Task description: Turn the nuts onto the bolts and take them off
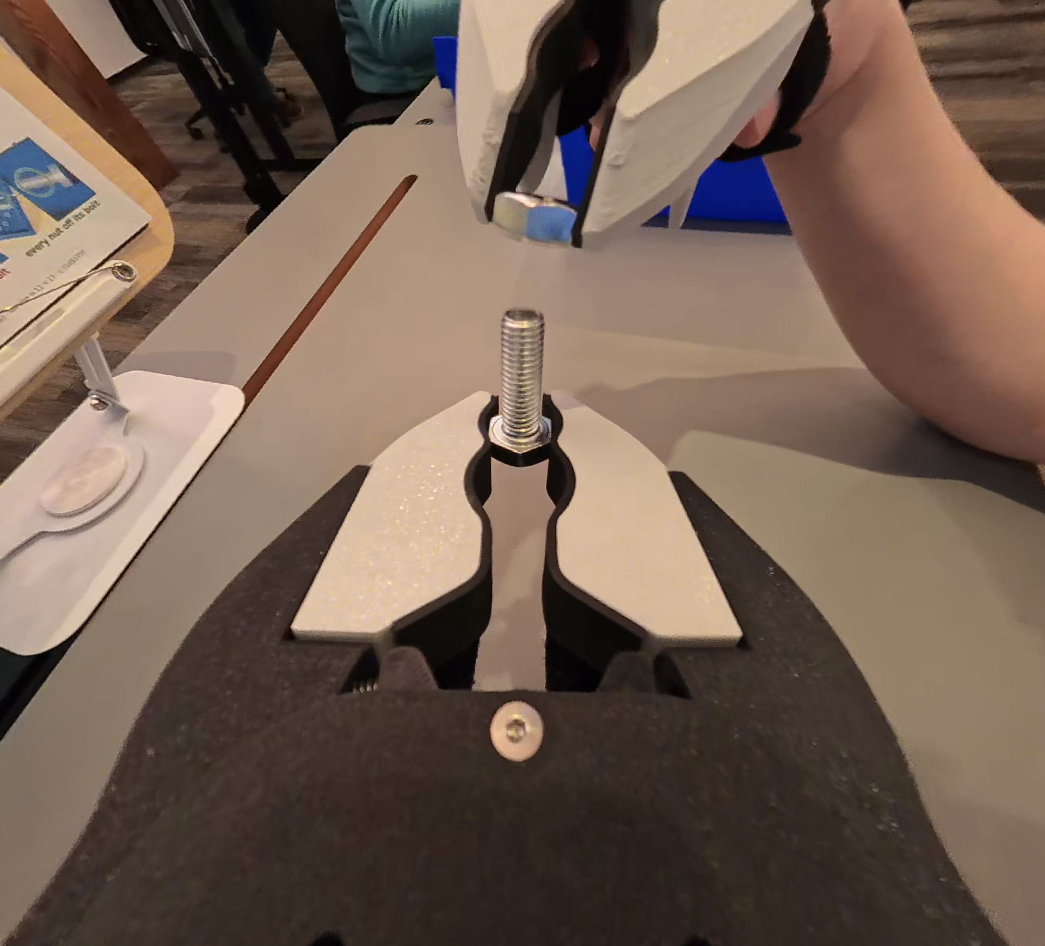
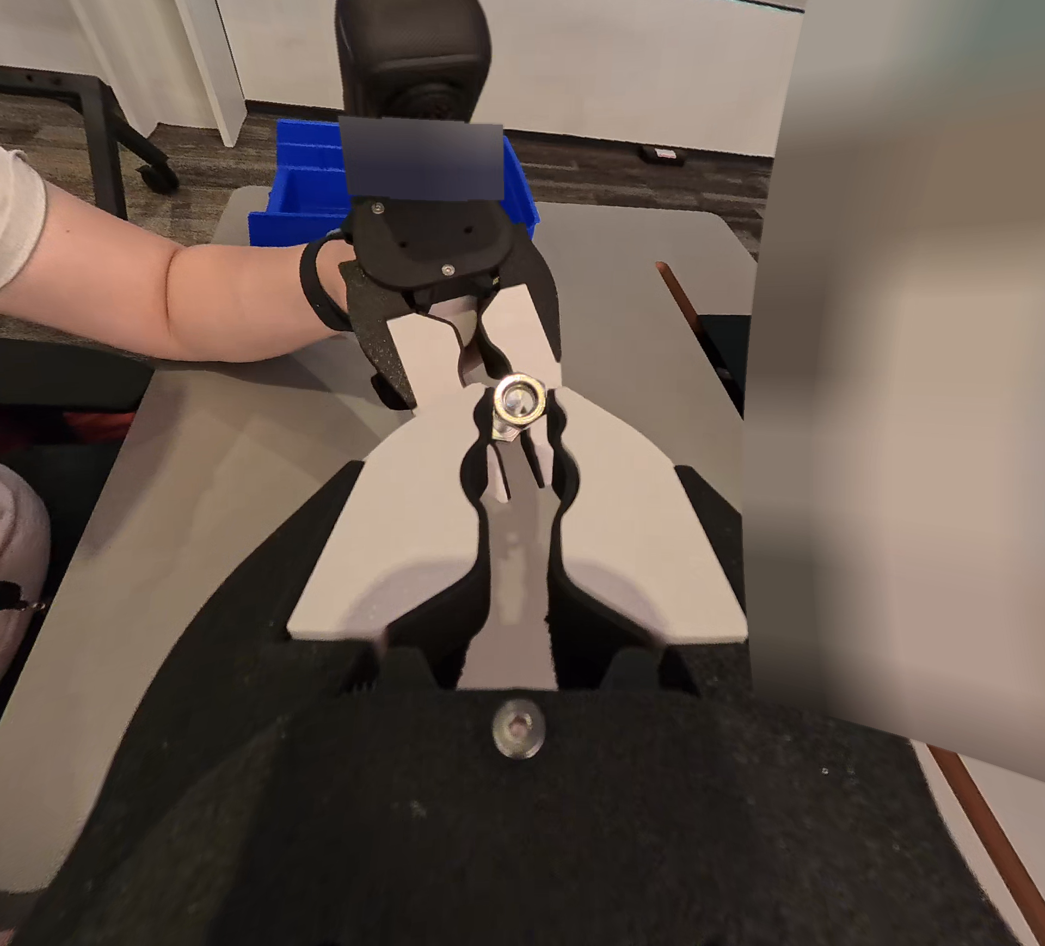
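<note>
Left hand-held gripper (image 1: pixel 521 438) clamps upright bolt (image 1: pixel 521 370); right hand-held gripper (image 1: pixel 534 220) pinches nut (image 1: pixel 531 223) above it

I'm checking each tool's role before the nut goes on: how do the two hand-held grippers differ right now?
The left hand-held gripper lies low along the grey table, shut on the head of the upright bolt. The right hand-held gripper hangs above, pointing down, shut on the nut, which sits clear of the bolt's tip. Both have white fingers with black pads on a black body.

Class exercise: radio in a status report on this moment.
Left gripper shut on bolt, upright. Right gripper shut on nut, above bolt, apart. Nothing between.
</note>
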`<state>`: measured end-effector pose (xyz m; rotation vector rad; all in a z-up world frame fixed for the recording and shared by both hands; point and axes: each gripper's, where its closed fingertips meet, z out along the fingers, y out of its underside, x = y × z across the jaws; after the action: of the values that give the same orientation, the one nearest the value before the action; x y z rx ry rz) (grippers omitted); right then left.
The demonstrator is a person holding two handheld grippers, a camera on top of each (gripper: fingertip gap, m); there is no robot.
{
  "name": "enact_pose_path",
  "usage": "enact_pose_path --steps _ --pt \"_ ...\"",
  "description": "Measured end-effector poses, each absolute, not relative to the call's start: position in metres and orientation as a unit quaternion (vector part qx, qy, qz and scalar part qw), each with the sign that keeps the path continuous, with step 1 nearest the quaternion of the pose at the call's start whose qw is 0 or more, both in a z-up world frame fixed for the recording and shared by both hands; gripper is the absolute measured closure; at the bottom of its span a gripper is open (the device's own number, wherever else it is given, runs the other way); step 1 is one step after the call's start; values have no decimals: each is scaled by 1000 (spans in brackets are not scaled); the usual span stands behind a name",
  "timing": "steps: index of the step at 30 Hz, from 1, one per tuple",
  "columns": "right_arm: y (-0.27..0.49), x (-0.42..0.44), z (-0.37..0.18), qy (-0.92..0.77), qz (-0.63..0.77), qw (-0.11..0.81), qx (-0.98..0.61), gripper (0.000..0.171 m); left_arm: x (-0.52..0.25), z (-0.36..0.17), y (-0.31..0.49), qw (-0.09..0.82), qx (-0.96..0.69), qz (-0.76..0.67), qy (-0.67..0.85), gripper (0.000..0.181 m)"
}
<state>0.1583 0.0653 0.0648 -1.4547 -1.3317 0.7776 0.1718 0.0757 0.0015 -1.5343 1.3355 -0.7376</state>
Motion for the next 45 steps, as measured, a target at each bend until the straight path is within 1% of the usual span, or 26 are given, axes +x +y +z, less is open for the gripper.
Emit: enact_pose_path --steps 6,12,19,24,37,45 --pt "58 153 54 -576 305 462 -601 154 175 3 69 470 -616 -286 564 167" --pt "55 154 43 -589 301 439 -608 154 178 -10 66 455 -612 -277 585 167" --pt "38 159 43 -620 320 423 -578 154 181 -8 46 436 -574 -312 618 167" --pt "32 160 37 -634 329 406 -570 154 181 -13 43 435 -565 -286 640 167" --pt "33 163 37 -632 331 407 -570 154 183 -14 44 437 -570 -279 638 167" --pt "44 160 42 -606 326 422 -591 154 179 -9 57 451 -593 -271 610 167"
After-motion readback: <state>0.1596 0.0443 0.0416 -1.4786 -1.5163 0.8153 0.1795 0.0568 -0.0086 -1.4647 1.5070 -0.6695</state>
